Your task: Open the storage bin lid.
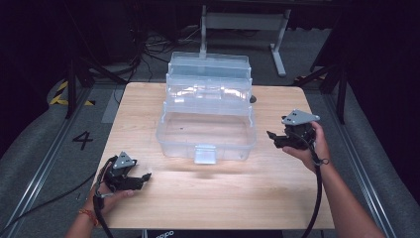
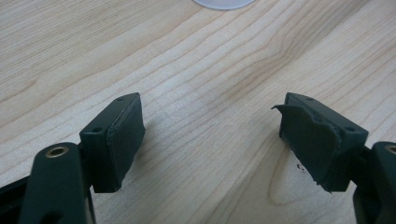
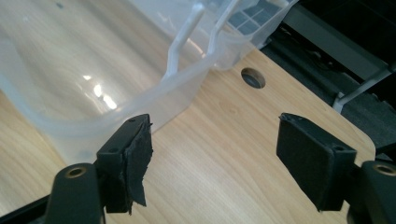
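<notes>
Clear plastic box [image 1: 205,130] open mid-table [image 1: 218,193], bottom bin bare. Left gripper [image 1: 143,177] and right gripper [image 1: 271,135] flanking, apart from it, fingers [image 2: 114,140] released.

The light wooden tabletop [image 1: 208,193] carries a clear plastic toolbox [image 1: 205,134], standing open with its tiers lifted. A round cable hole [image 3: 252,77] sits just beside the toolbox's far right corner.

A clear box [image 1: 205,119] on a pale wood-grain counter [image 1: 223,193]; black tongs [image 1: 144,177] at 7 and tongs [image 1: 271,135] at 3 o'clock.
</notes>
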### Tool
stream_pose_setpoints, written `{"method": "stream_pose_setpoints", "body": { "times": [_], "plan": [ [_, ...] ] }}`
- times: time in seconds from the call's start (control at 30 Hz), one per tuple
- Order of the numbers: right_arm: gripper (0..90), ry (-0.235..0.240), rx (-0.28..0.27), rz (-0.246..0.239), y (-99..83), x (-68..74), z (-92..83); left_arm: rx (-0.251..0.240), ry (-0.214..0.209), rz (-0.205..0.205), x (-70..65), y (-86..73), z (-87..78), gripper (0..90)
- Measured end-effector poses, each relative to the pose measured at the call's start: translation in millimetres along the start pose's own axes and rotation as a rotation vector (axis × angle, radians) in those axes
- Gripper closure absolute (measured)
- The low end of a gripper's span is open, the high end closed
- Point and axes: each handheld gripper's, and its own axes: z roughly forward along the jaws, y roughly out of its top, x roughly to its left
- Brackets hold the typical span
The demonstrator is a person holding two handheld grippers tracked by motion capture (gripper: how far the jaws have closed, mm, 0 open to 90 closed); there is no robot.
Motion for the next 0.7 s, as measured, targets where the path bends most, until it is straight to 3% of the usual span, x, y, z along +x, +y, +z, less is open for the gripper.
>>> {"method": "stream_pose_setpoints", "body": {
  "times": [0.07,0.1,0.17,0.37,0.7],
  "plan": [
    [25.3,-0.005,0.012,-0.003,-3.1,1.2,0.4,0.0,0.0,0.0,0.0,0.0,0.0,22.6],
    [24.9,-0.025,0.048,-0.018,-10.0,4.0,1.8,0.0,0.001,-0.001,-0.1,0.0,0.1,22.6],
    [24.9,-0.016,0.074,-0.032,-17.2,7.3,2.2,0.0,0.001,-0.001,-0.1,0.0,0.1,22.5],
    [24.8,0.003,0.063,-0.016,-34.1,11.6,-2.5,-0.001,0.002,-0.003,-0.4,0.1,0.2,22.4],
    [24.5,-0.006,0.096,-0.007,-70.3,18.2,-11.9,0.0,0.004,-0.005,-0.7,0.1,0.2,22.3]
  ]
}}
